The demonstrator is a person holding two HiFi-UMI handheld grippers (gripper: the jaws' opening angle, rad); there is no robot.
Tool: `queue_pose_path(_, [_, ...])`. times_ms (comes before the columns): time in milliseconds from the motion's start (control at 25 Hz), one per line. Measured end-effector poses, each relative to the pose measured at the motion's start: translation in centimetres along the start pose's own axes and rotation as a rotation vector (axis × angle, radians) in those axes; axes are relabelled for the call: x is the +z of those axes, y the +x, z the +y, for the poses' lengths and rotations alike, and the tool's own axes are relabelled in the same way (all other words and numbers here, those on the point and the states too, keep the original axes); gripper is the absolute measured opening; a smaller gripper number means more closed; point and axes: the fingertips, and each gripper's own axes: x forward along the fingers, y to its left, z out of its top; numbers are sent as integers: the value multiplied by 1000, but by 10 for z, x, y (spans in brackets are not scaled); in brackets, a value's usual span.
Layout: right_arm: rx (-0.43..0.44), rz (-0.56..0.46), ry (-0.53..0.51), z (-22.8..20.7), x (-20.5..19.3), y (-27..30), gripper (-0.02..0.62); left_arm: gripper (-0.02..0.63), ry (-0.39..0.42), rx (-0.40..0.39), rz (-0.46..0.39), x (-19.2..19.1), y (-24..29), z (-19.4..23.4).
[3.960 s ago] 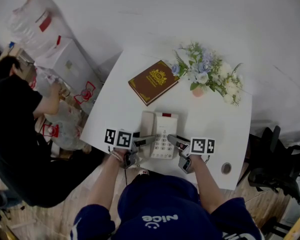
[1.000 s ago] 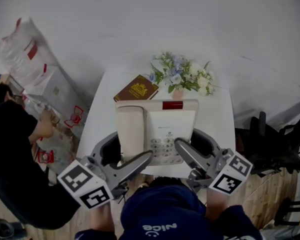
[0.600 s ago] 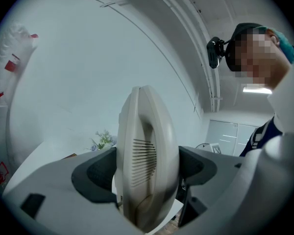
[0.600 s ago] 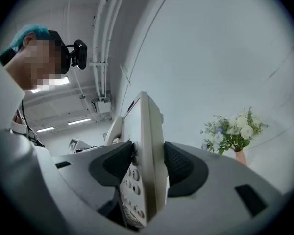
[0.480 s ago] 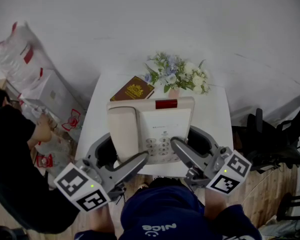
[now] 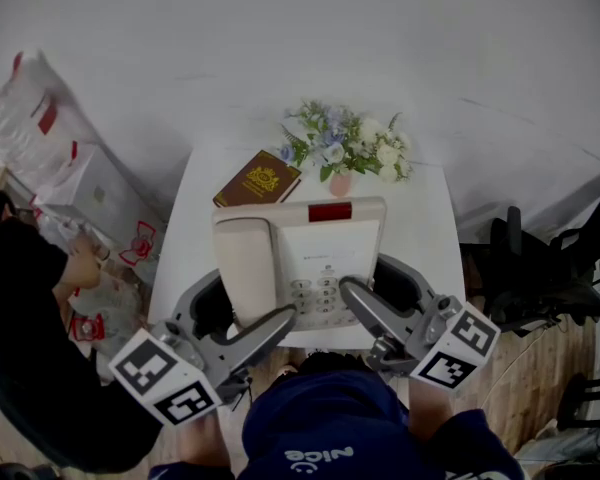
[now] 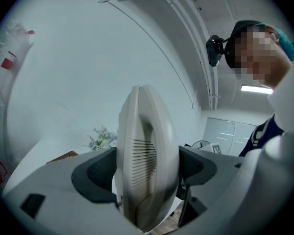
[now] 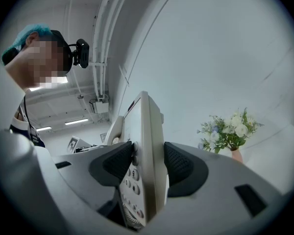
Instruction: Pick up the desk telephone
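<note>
The cream desk telephone (image 6: 310,253) with a red strip at its top edge is held up in the air above the white table (image 6: 420,228), its handset on the left side. My left gripper (image 6: 242,323) is shut on the telephone's left edge at the handset (image 7: 147,155). My right gripper (image 6: 380,313) is shut on its right edge beside the keypad (image 8: 132,180). In both gripper views the telephone (image 8: 147,151) stands edge-on between the dark pads, which press on its two faces.
A brown book (image 6: 258,183) and a pot of white and blue flowers (image 6: 342,148) stay at the table's far side. Boxes and plastic bags (image 6: 50,158) and a person in black (image 6: 20,348) are at the left. Black chairs (image 6: 540,268) stand on the right.
Four seconds ago the telephone lay on the table with the grippers at its near corners. Since then both grippers have lifted it, and it has hardly moved over the last second.
</note>
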Motion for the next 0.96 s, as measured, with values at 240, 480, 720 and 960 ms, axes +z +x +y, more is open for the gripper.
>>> queue_pose_path(240, [-3, 8, 1, -2, -3, -1, 225, 397, -9, 0, 5, -4, 0, 1])
queue_pose_path(480, [-4, 17, -2, -5, -5, -2, 225, 397, -13, 5, 8, -7, 3, 2])
queue_pose_path(720, [-5, 19, -2, -7, -5, -3, 224, 397, -20, 8, 19, -9, 6, 1])
queue_pose_path(960, [0, 15, 7, -10, -6, -9, 224, 397, -6, 10, 26, -12, 8, -3])
